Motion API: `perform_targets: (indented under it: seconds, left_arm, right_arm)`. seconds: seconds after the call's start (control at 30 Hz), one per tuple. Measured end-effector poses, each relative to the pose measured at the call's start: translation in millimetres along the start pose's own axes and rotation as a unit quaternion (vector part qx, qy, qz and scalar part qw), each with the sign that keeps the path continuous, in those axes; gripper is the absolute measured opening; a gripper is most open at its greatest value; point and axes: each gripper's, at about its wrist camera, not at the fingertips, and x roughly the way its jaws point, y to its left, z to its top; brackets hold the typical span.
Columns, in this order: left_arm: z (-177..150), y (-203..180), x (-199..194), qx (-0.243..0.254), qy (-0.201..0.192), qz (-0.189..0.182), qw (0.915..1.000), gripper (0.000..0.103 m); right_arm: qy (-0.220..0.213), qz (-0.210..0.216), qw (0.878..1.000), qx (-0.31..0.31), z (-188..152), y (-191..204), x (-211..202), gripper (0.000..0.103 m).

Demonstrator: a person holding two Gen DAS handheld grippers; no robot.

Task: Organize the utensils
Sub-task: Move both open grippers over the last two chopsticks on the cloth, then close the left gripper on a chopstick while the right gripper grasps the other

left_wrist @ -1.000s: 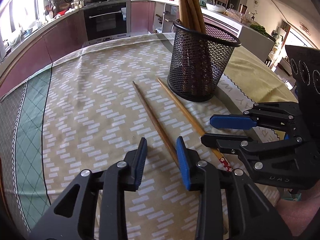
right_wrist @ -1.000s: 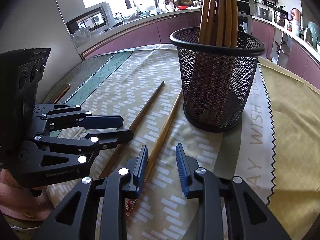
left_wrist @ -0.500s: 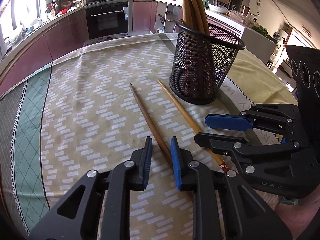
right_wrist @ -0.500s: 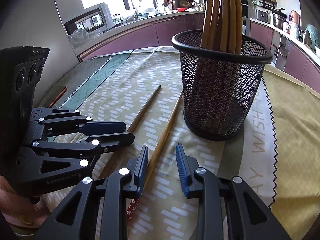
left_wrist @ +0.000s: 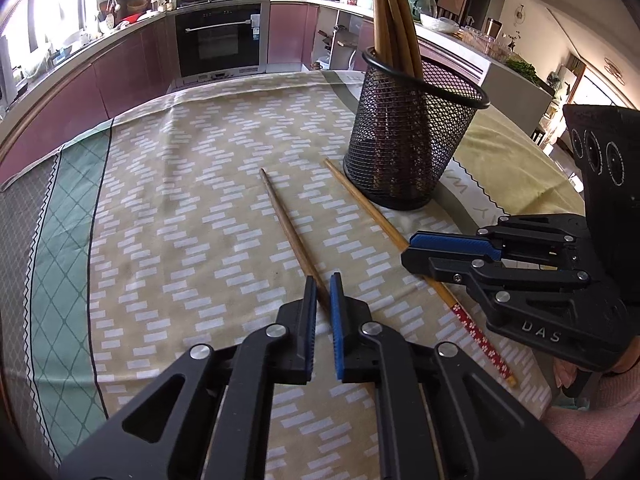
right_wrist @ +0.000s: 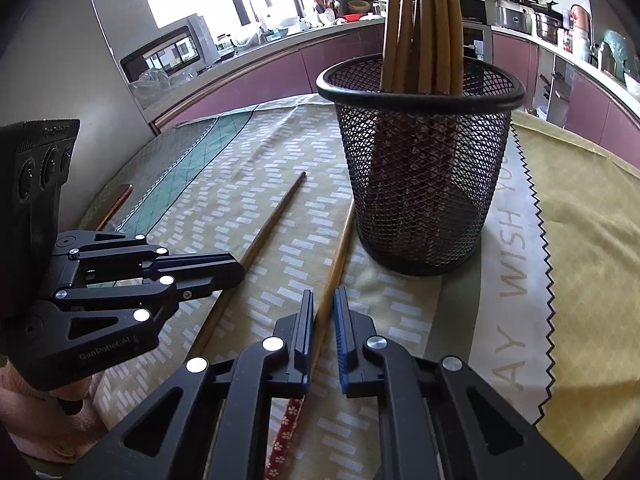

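Observation:
Two wooden chopsticks lie side by side on the patterned tablecloth in front of a black mesh holder (left_wrist: 408, 140) that holds several upright chopsticks. My left gripper (left_wrist: 323, 292) has closed on the darker chopstick (left_wrist: 286, 228) near its thick end. My right gripper (right_wrist: 323, 308) has closed on the lighter chopstick (right_wrist: 338, 256), the one with a red flowered end (right_wrist: 286, 436). Both chopsticks still rest on the cloth. The holder also shows in the right wrist view (right_wrist: 424, 168). Each gripper shows in the other's view: right (left_wrist: 420, 252), left (right_wrist: 228, 276).
The table (left_wrist: 180, 200) carries a beige patterned cloth with a green border at the left and a yellow cloth (right_wrist: 592, 240) at the right. Kitchen counters and an oven (left_wrist: 220, 40) stand beyond the table's far edge.
Both grippers have moved forward and lower over the chopsticks. Their jaws have narrowed from open to closed on a chopstick each.

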Motion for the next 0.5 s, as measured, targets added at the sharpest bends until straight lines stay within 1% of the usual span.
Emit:
perform_targets:
  seconds: [0.07,0.17,0.23,0.27,0.37,0.4,0.5]
  left_arm:
    - [-1,3,-2,-0.004,0.001,-0.001,1.0,0.001]
    - [-3,6,-3,-0.005,0.003,-0.005,1.0,0.001]
    - [-4,7,-3,-0.006,0.002,0.0,1.0,0.005]
    - [-3,6,-3,-0.005,0.001,0.003,1.0,0.009]
    - [-1,5,-1,0.001,0.0,0.004,1.0,0.015]
    - [1,5,1,0.002,0.001,0.004,1.0,0.019]
    - [5,3,9,0.006,0.009,0.001,0.9999,0.024]
  right_arm:
    - [0.0,0.011,1.0,0.006,-1,-1,-1,0.006]
    - [-0.006,0.02,1.0,0.012,-1,-2,-5,0.006]
    - [-0.01,0.035,0.999,0.017,0,-2,-7,0.006]
    - [-0.011,0.04,0.999,0.015,0,-1,-8,0.006]
    - [-0.009,0.046,0.999,0.007,3,4,-6,0.006]
    - [-0.008,0.047,0.999,0.006,4,6,-5,0.006]
    - [-0.005,0.053,0.999,-0.002,7,8,-3,0.006]
